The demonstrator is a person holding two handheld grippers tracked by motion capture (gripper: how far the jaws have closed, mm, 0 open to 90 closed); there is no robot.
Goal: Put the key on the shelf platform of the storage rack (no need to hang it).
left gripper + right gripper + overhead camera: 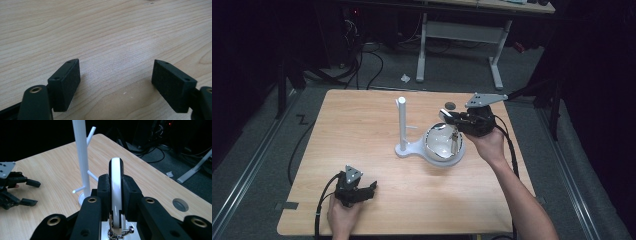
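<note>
The right tongs are clamped on the rim of a white bowl, which sits toward the right half of the wooden worktop. In the right gripper view the rim stands edge-on between the two black pads, both pressing on it. The bowl's glossy inside is turned up toward the high view; a small metal piece lies against its inner wall near the tongs, and I cannot tell what it is. Nothing else shows inside the bowl. Just to the left of the bowl stands a white rack with an upright post and short pegs, its round base touching or nearly touching the bowl. The left tongs rest low at the near left of the worktop, well apart from the bowl, their jaws spread wide over bare wood with nothing between them
</note>
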